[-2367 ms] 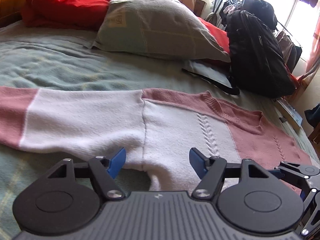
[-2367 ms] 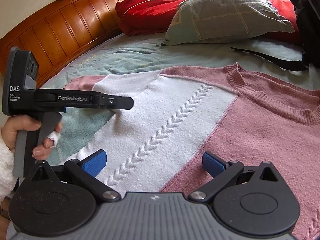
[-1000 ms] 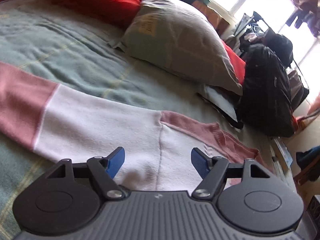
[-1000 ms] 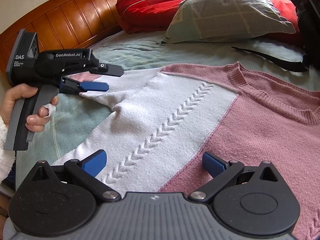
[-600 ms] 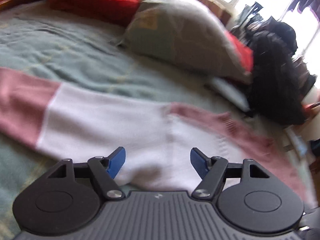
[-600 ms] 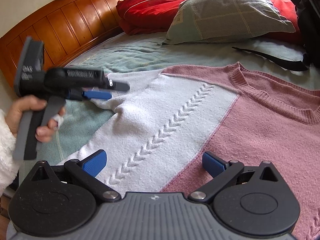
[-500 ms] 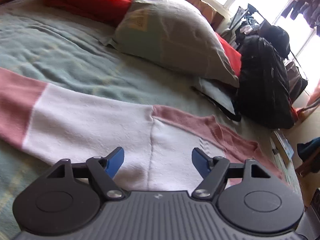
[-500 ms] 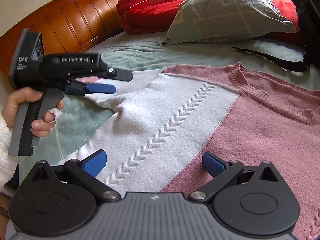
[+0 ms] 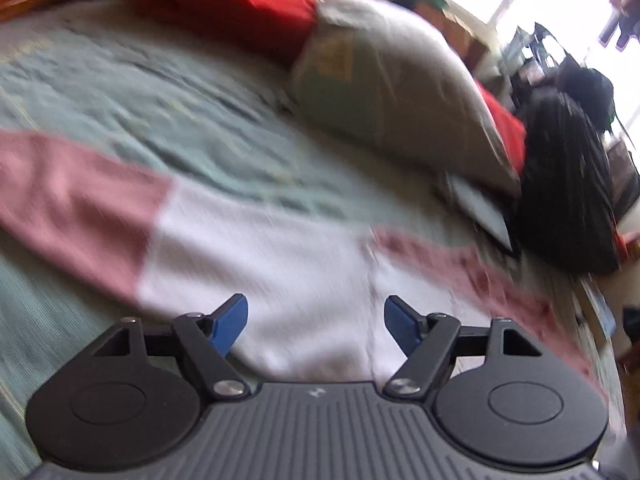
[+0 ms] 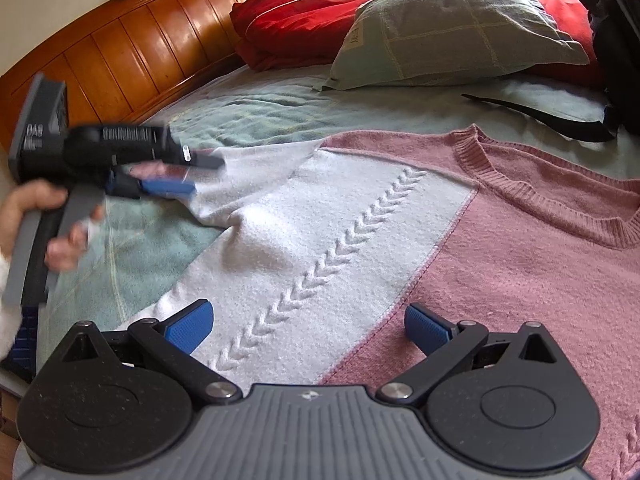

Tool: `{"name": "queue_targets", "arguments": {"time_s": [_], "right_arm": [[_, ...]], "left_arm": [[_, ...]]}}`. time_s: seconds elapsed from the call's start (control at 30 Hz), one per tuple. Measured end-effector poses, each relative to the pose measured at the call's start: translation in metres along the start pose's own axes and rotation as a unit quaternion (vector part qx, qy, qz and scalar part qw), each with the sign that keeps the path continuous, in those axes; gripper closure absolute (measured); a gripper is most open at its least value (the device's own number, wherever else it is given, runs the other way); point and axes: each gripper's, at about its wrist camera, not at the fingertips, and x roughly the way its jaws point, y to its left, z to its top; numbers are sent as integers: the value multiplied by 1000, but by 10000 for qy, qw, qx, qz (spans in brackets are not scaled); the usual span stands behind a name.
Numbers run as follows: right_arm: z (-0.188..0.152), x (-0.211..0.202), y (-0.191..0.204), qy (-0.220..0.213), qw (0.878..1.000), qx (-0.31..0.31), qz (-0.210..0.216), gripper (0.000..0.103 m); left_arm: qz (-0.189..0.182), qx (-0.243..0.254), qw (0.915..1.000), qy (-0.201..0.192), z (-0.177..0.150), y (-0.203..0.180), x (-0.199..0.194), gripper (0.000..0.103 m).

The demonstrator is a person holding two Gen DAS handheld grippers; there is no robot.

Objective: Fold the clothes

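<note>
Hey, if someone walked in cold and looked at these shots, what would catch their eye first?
The pink and white sweater spread flat across the green bedspread fills both views. At the headboard end lie a bright red pillow and a grey-green checked pillow. At far left, the left tool hovers, jaws open, over the sweater's sleeve.

Left wrist view motion-blurred; sweater hem cut off; left gripper smeared.

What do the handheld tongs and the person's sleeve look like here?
Both tongs, left and right, have black linkage arms with round black hubs, blue ribbed pads and a grey ridged body. From the side, the left one shows a grey handle and blurred white lettering. The sleeve is fuzzy white.
</note>
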Motion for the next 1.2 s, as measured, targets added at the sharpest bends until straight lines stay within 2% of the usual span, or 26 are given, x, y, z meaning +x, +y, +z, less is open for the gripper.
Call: {"name": "queue_targets", "arguments": {"time_s": [0.1, 0.17, 0.27, 0.4, 0.43, 0.53, 0.6, 0.67, 0.77, 0.87, 0.93, 1.07, 1.2], "right_arm": [[-1, 2, 2, 24, 10000, -53, -35, 0], [-1, 2, 1, 24, 10000, -43, -25, 0], [0, 1, -2, 13, 10000, 13, -3, 0], [-1, 2, -3, 7, 10000, 68, -2, 0], [-1, 2, -3, 6, 10000, 54, -13, 0], [-2, 3, 0, 8, 10000, -4, -42, 0], [-2, 3, 1, 9, 10000, -38, -59, 0], [-2, 3, 1, 9, 10000, -37, -52, 0], [-1, 2, -1, -1, 10000, 11, -18, 0], [-1, 2, -4, -4, 10000, 77, 2, 0], [-1, 2, -4, -5, 10000, 72, -12, 0], [-2, 3, 0, -5, 10000, -15, -89, 0], [-2, 4, 2, -3, 9999, -83, -140, 0]], "left_arm": [[233, -144, 9996, 82, 8, 20, 14, 27], [491, -108, 9984, 238, 2, 30, 23, 28], [476, 136, 9987, 119, -16, 33, 14, 26], [836, 616, 9942, 263, -16, 18, 3, 27], [938, 712, 9927, 265, -14, 14, 1, 27], [1064, 1280, 9859, -150, -6, -3, 1, 24], [1354, 1646, 9769, -152, -6, -11, 14, 24], [1520, 1809, 9717, 83, -12, -9, 31, 24], [1560, 2091, 9654, -2, -34, -2, 30, 20], [1503, 1879, 9706, 14, -37, 7, 15, 20], [1455, 1799, 9728, 66, -28, 8, 7, 20], [1470, 1608, 9755, -311, 1, 18, 3, 20], [926, 848, 9920, -165, 19, 45, 24, 20]]}}
